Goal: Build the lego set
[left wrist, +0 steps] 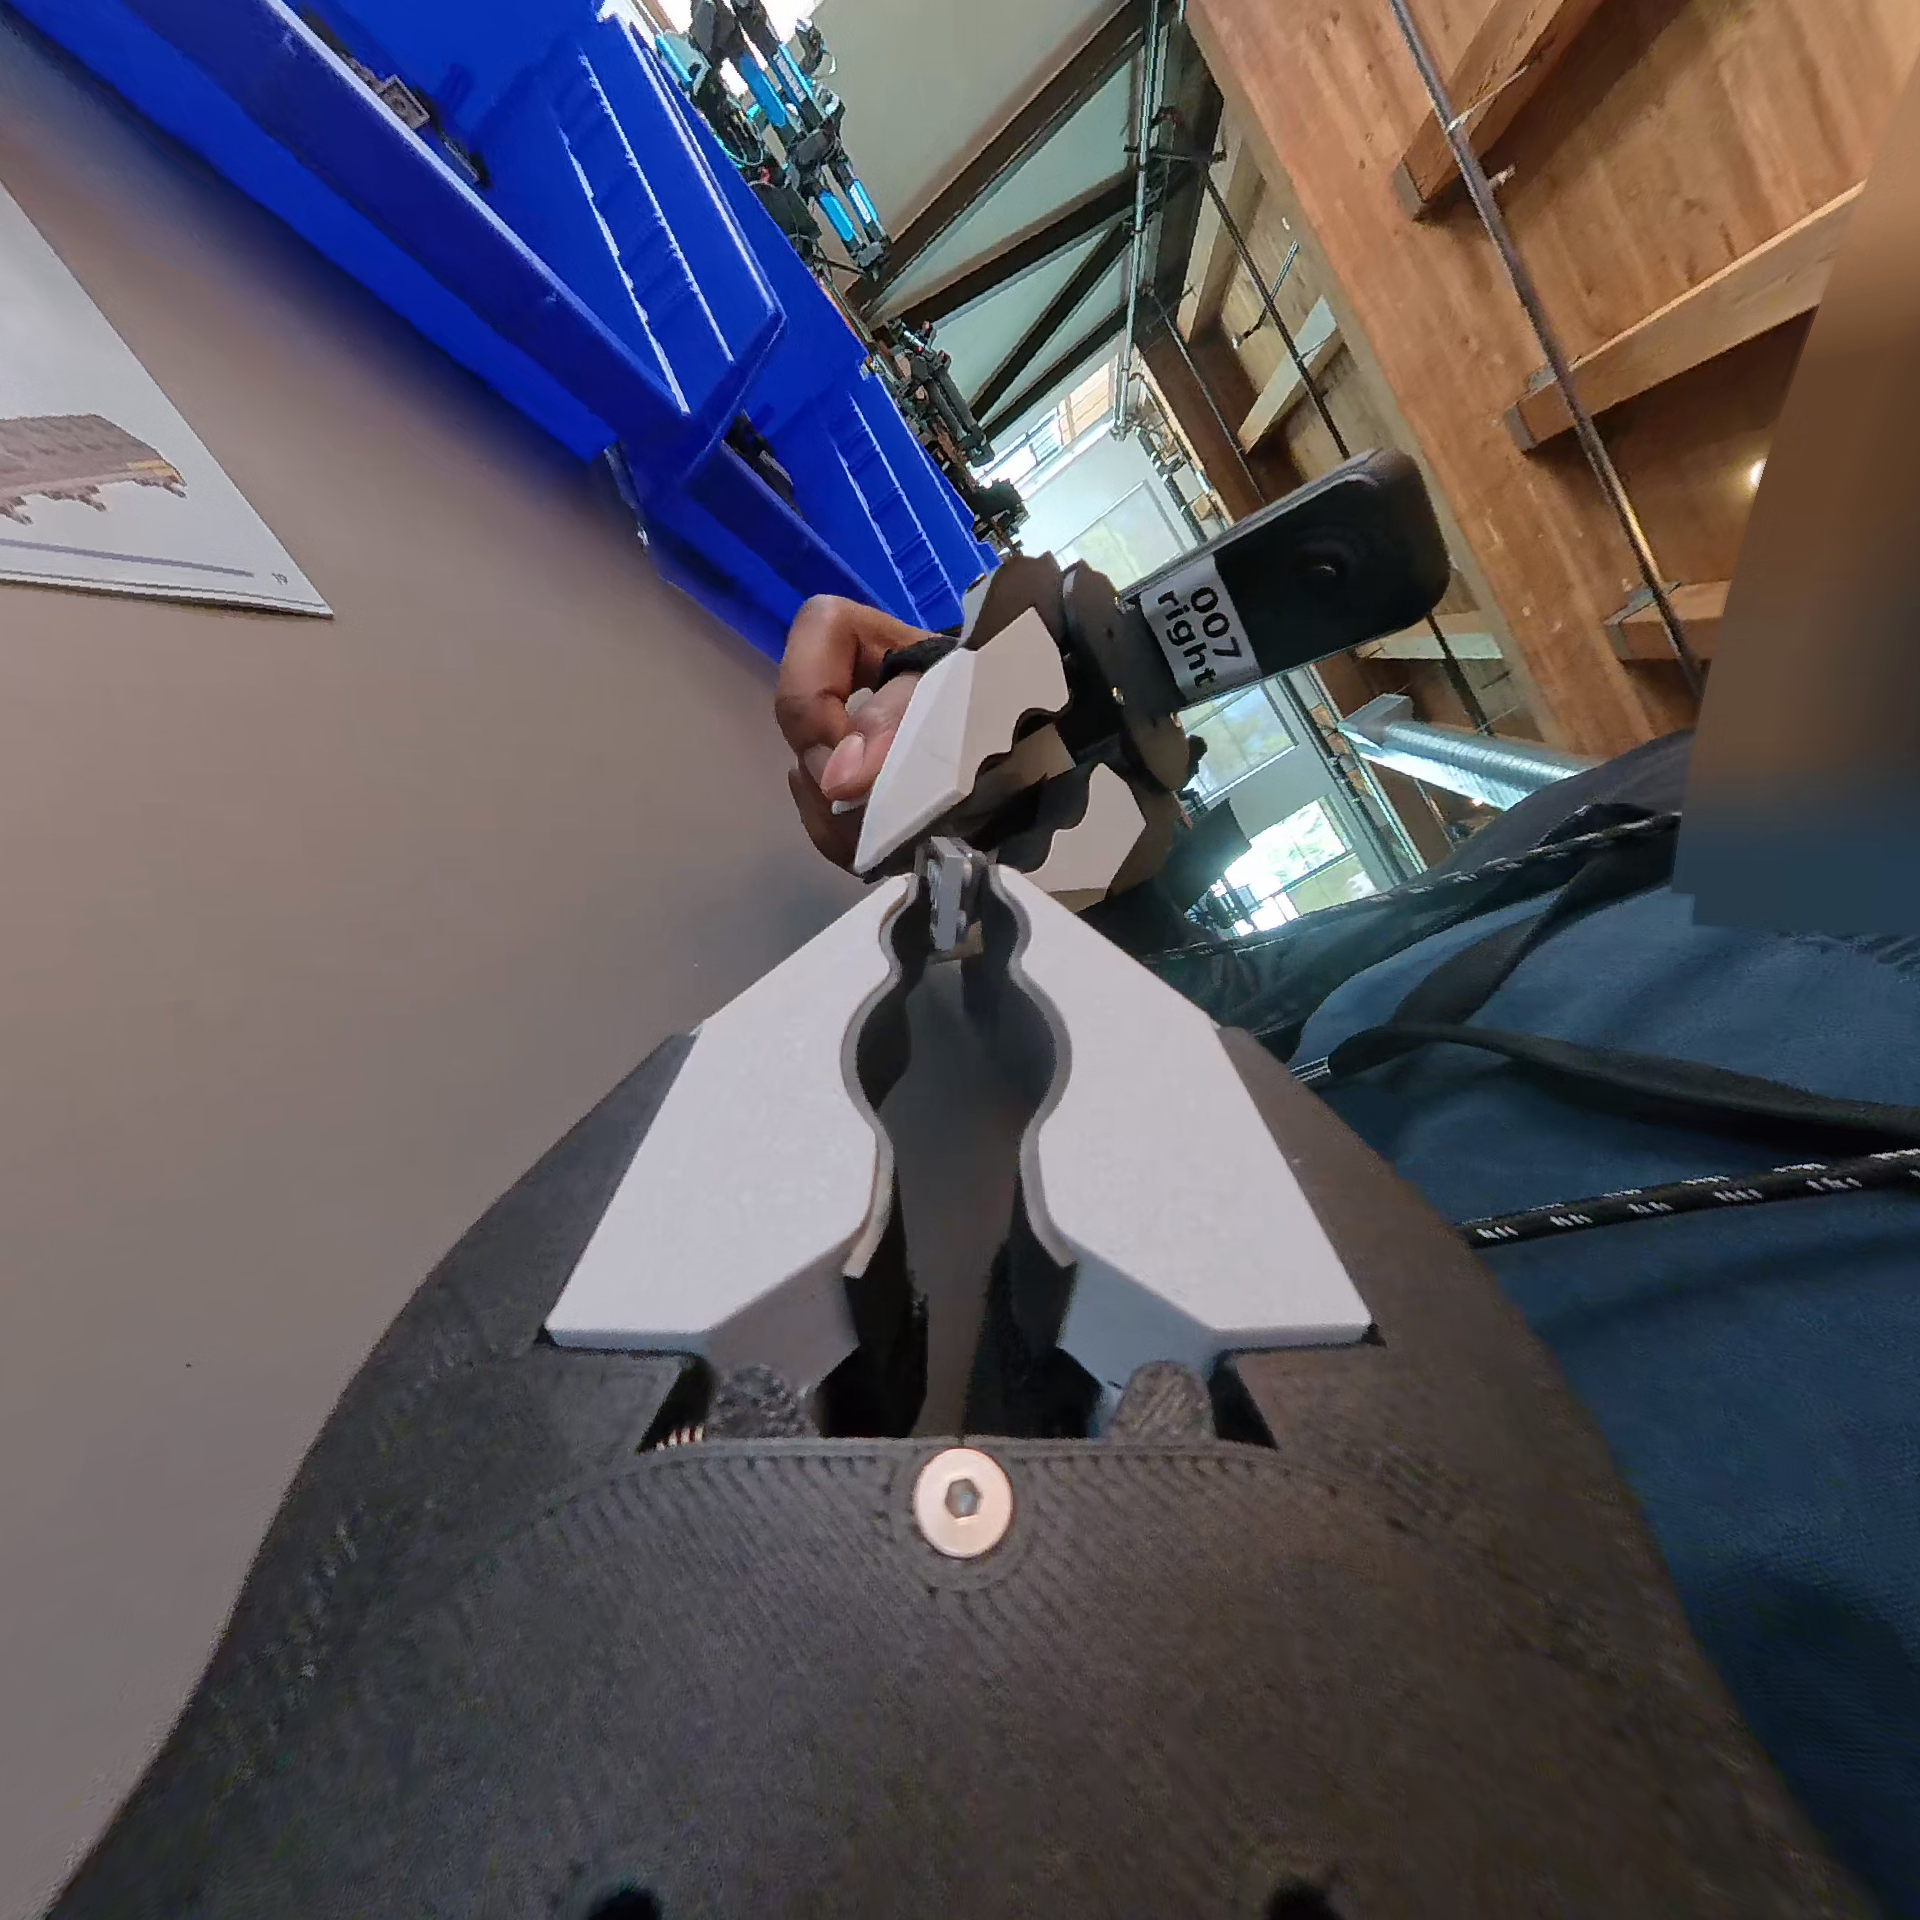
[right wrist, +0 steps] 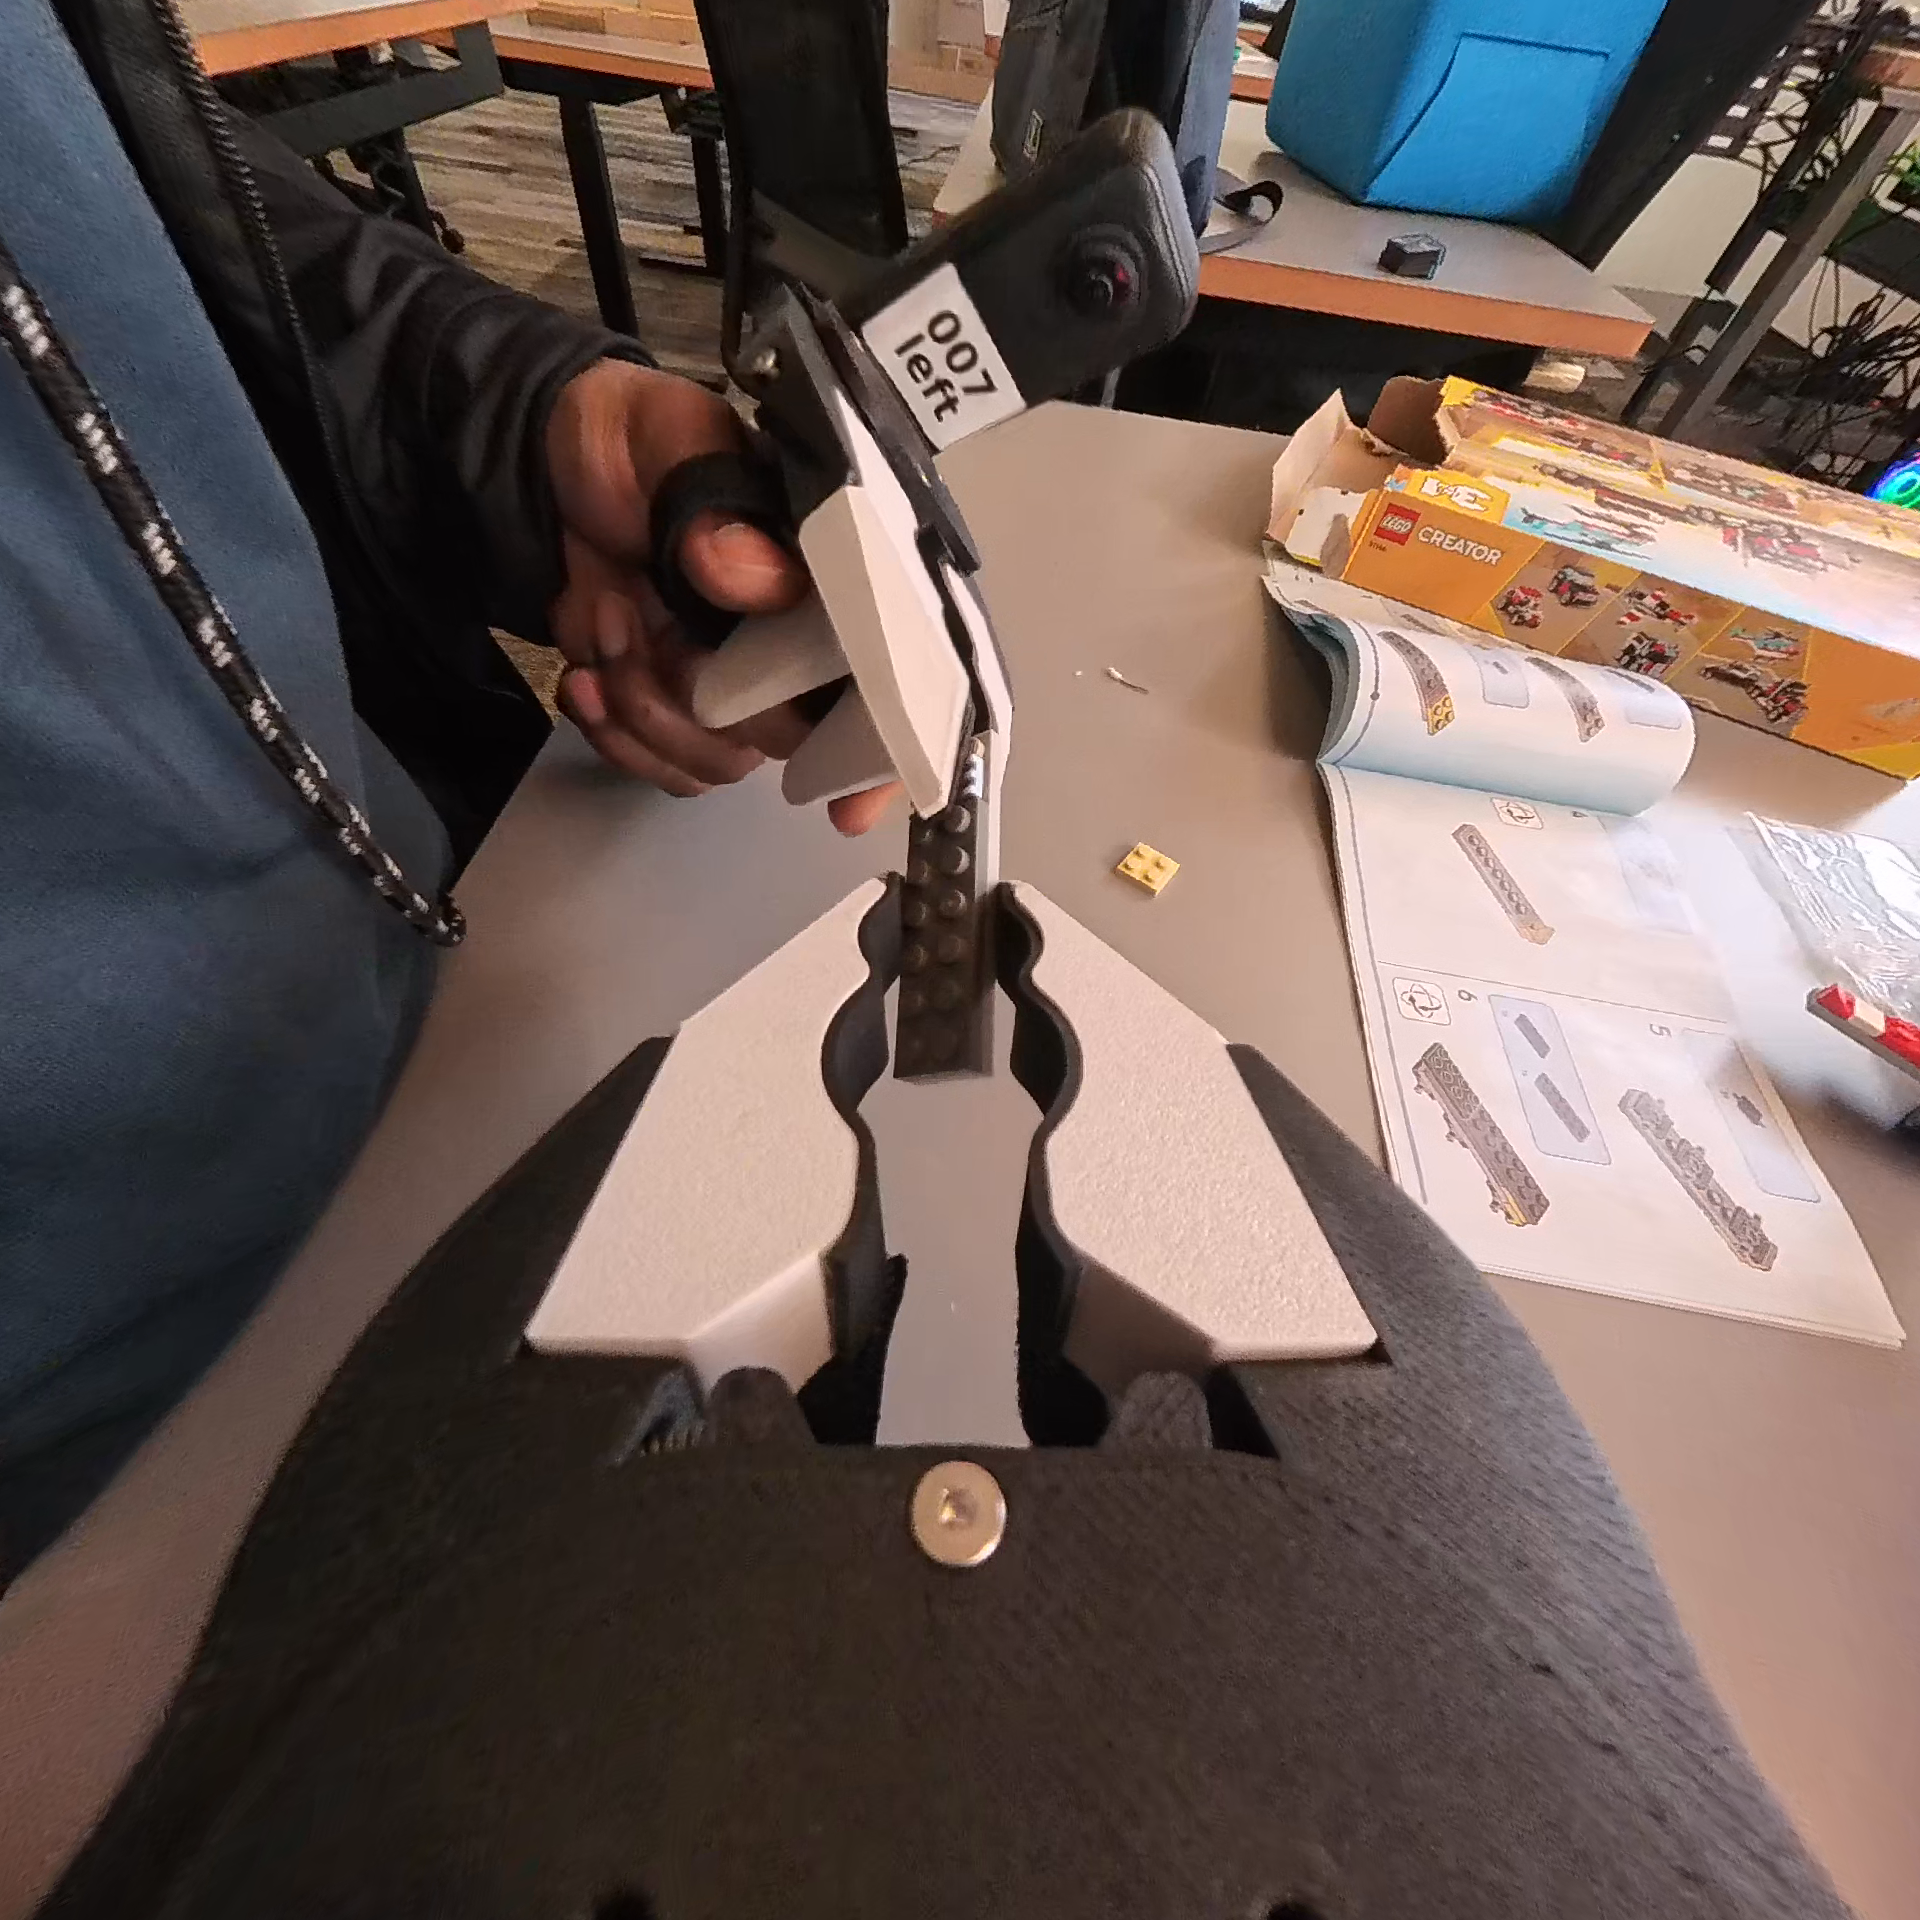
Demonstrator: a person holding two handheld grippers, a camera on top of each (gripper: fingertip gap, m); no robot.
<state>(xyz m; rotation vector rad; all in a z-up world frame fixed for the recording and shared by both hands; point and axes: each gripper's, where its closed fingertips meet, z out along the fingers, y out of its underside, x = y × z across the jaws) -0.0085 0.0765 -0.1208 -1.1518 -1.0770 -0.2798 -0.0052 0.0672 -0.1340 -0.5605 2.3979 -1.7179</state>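
Observation:
A long dark grey studded plate is held above the grey table, gripped at both ends. My right gripper is shut on its near end. My left gripper comes down from above and is shut on its far end. In the left wrist view the plate shows end-on between my left gripper's fingertips, with my right gripper meeting it from beyond. A small tan square plate lies on the table just right of the grippers.
An open instruction booklet lies to the right, with a torn set box behind it. At the far right are a clear plastic bag and a red piece. Blue bins stand along the table's far side. The person's torso is close on the left. Only a small space, under 4 cm, lies between the two pairs of fingers.

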